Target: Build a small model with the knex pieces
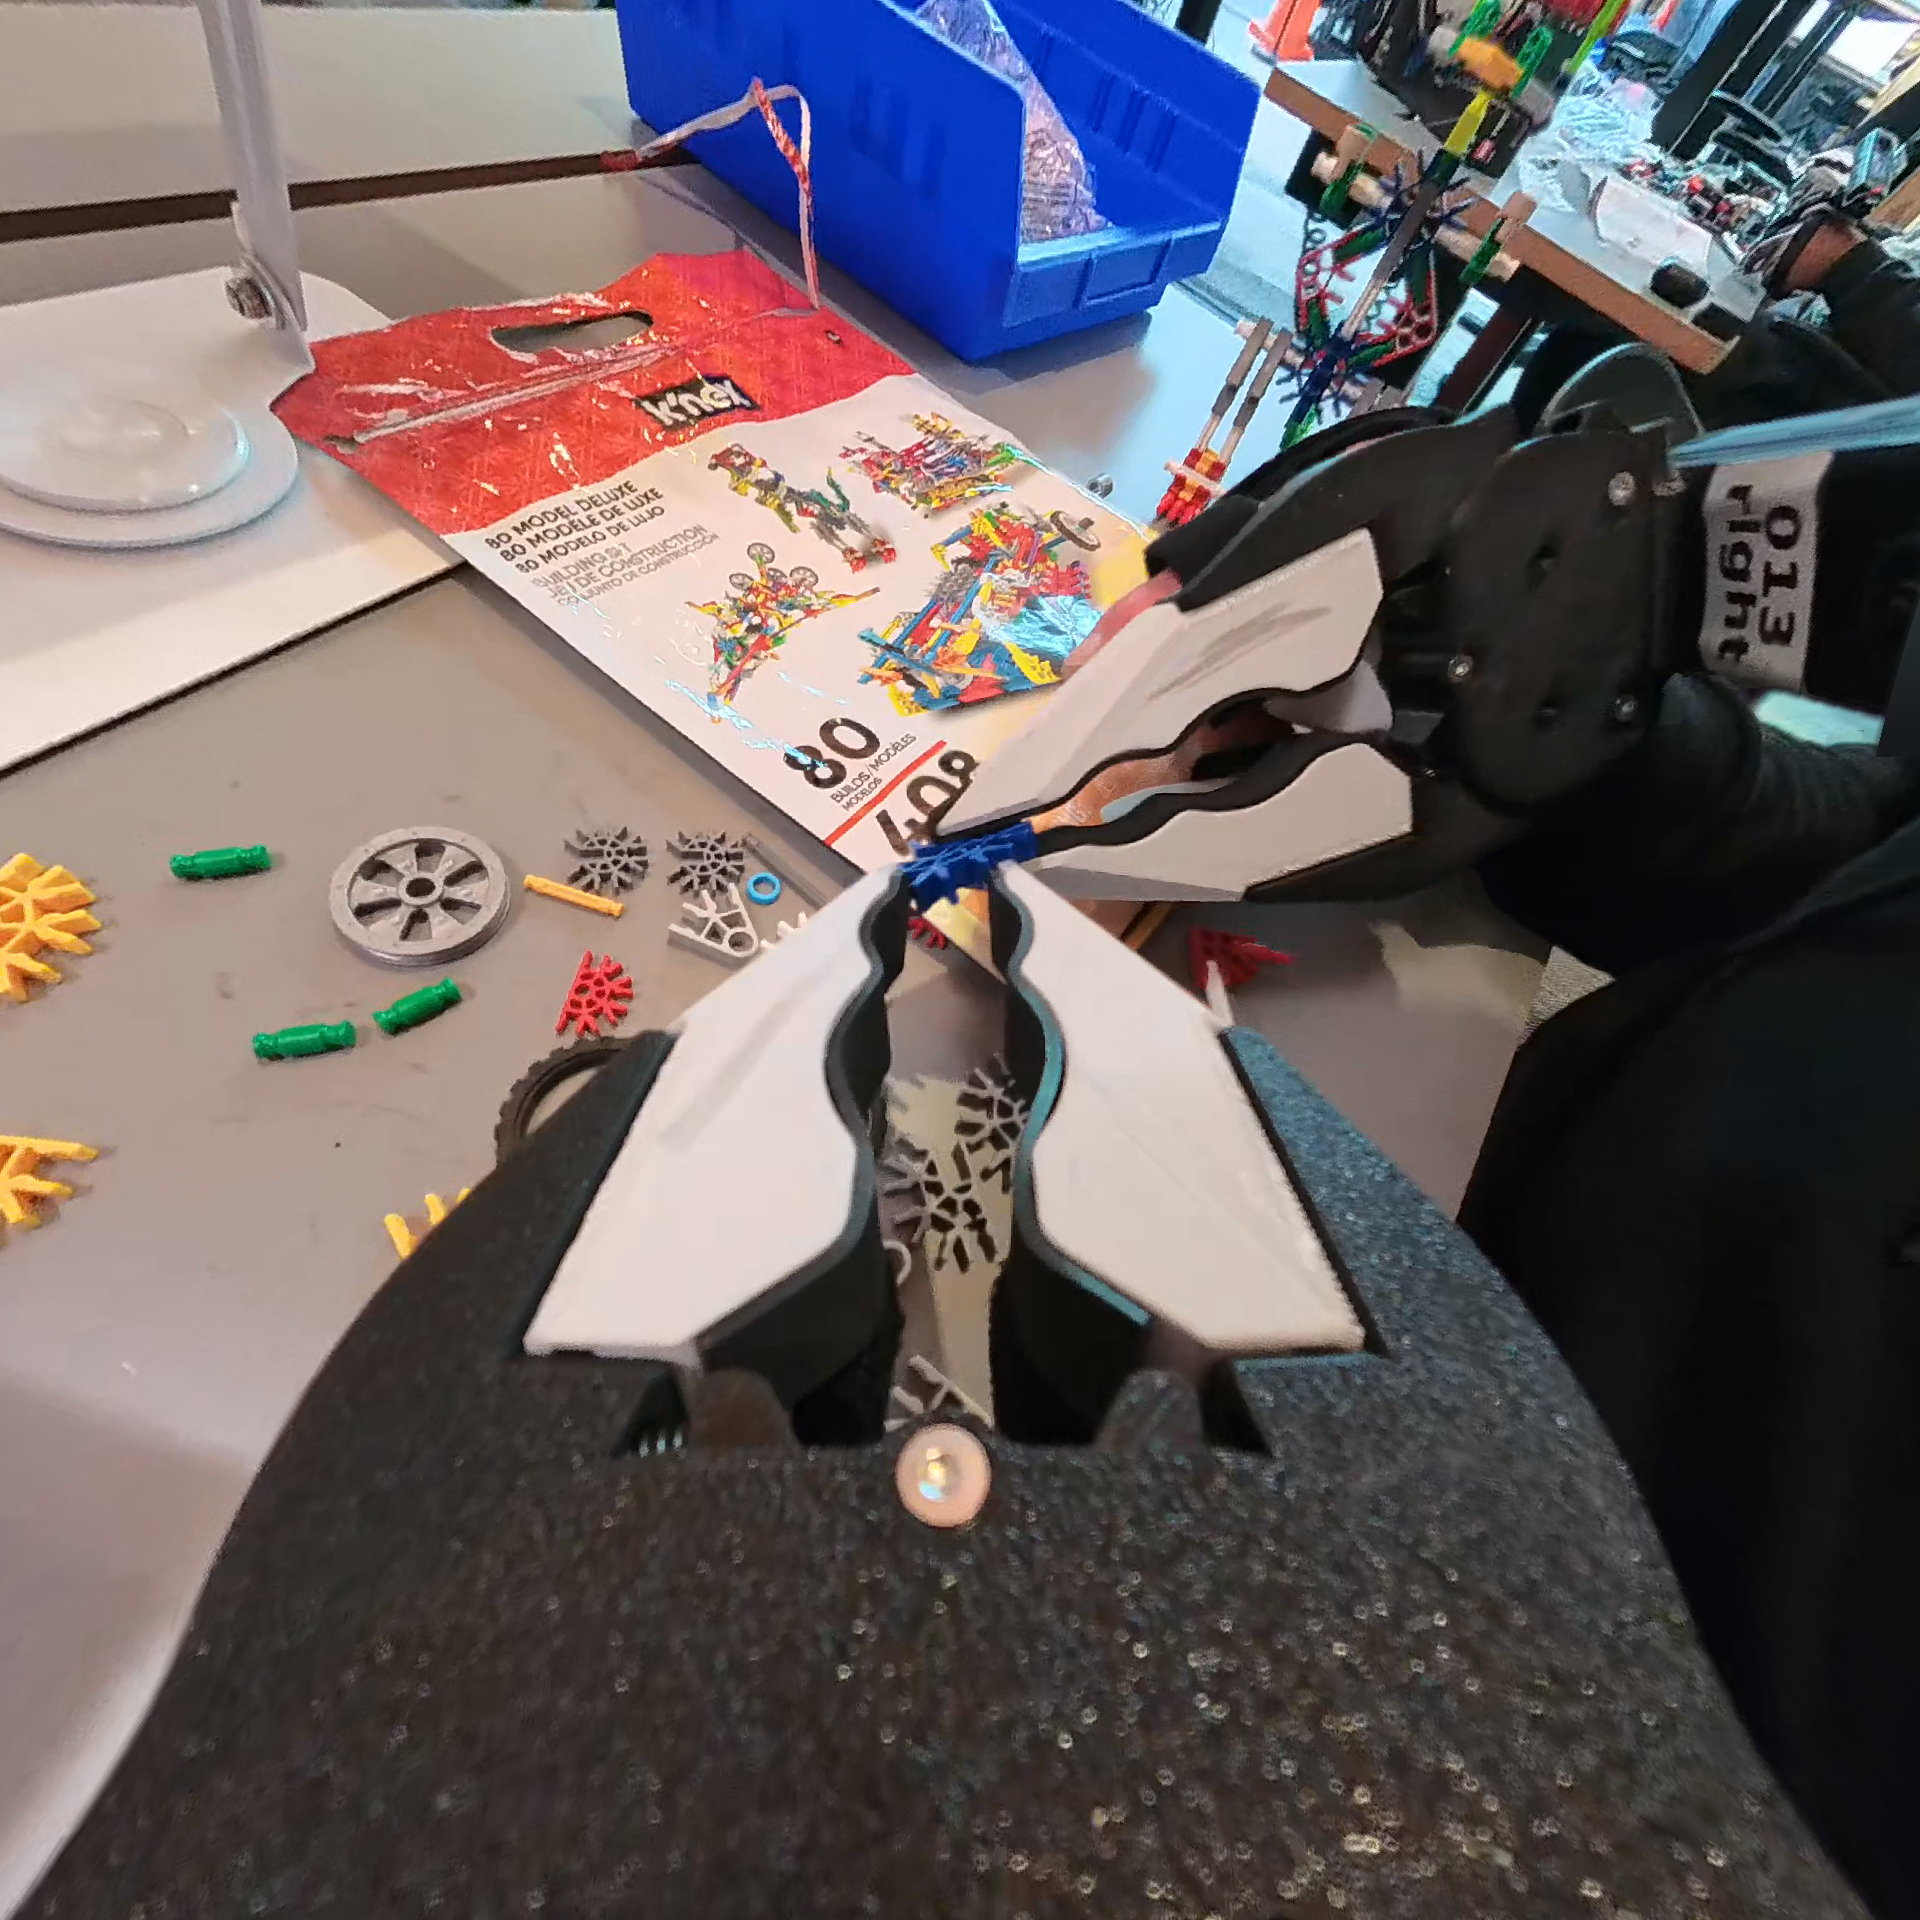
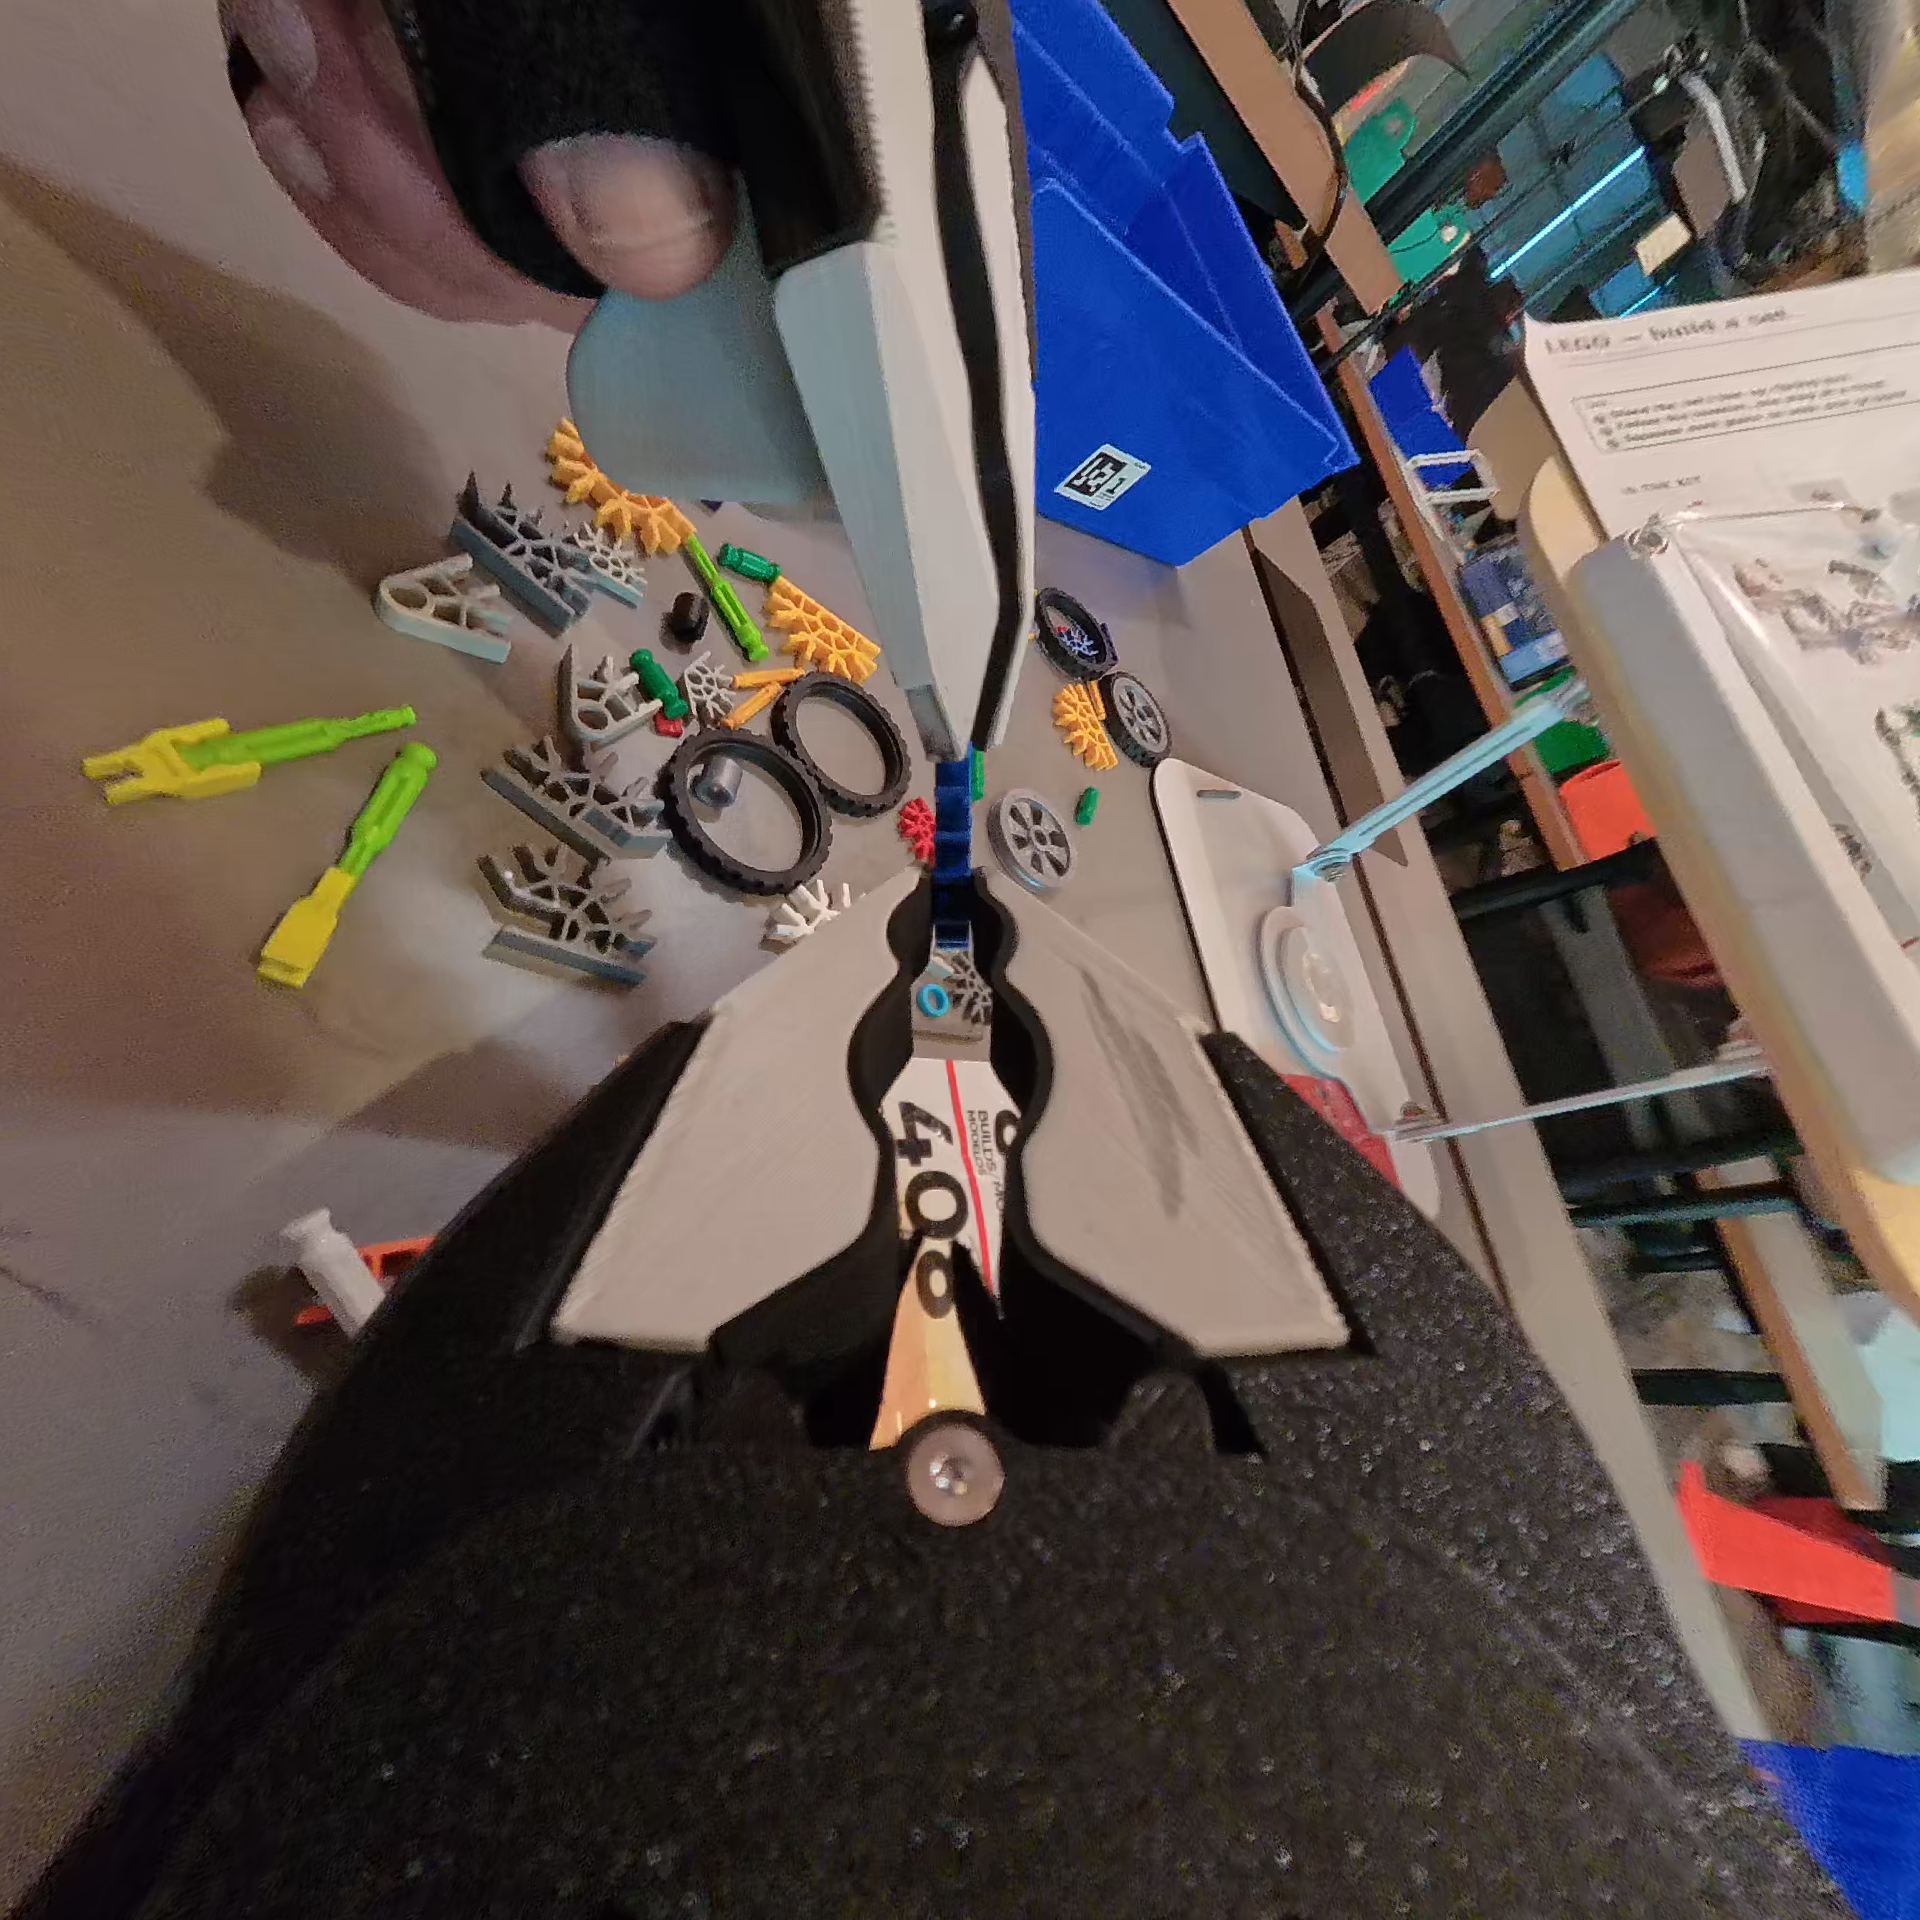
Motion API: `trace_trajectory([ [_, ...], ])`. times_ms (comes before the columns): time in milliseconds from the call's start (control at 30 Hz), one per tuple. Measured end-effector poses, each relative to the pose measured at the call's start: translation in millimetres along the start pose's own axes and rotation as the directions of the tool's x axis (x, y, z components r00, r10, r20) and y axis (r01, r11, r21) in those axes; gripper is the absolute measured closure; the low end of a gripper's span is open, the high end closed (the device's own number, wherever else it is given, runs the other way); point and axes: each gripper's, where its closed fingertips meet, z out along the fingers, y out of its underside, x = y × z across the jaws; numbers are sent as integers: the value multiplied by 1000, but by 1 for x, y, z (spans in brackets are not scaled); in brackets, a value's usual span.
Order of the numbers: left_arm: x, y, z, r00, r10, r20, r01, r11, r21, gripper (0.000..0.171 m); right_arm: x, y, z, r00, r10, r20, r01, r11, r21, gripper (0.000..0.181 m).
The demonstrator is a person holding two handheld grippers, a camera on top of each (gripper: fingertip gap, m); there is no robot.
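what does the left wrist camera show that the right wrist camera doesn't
Left wrist only: the pictures on the red and white toy bag and the right gripper's black body. Right wrist only: lime-green rods, black tyres, a hand behind the left gripper. Both: the small blue piece pinched by both grippers, and the blue bin.

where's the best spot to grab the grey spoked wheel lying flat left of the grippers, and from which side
Grip the grey spoked wheel across its outer rim, coming straight down from above. It lies flat on the table, so only the round rim offers two opposite faces; the spokes and hub look too thin. Open wide first. The yellow rod lies close on its right, so probably set the fingers front and back.
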Motion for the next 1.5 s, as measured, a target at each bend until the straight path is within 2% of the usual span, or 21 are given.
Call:
trace_trajectory([
  [267, -5, -7, -2, 992, 107, 62, -109, 994, 24, 150, 9, -3, -6, 983, 181, 41, -182, 982, 40, 177],
  [567, -13, 3, -2, 972, 192, 133, -189, 981, -38, 146, 21, -1, -9, 933, 354, 69, -358, 932, 63, 177],
  [767, -21, 8, -14, 965, 198, 175, -191, 980, -52, 146, 21, 1, -8, 913, 396, 98, -403, 914, 58, 177],
  [1000, -31, 24, -27, 938, 246, 246, -222, 967, -123, 146, 20, 5, -7, 864, 482, 144, -492, 870, 41, 177],
  [1367, -23, 57, -33, 926, 308, 216, -257, 937, -237, 145, 16, 10, -6, 787, 577, 219, -593, 805, 9, 177],
  [1500, -18, 60, -32, 925, 325, 198, -273, 930, -248, 145, 10, 7, -7, 759, 592, 272, -614, 789, -4, 177],
])
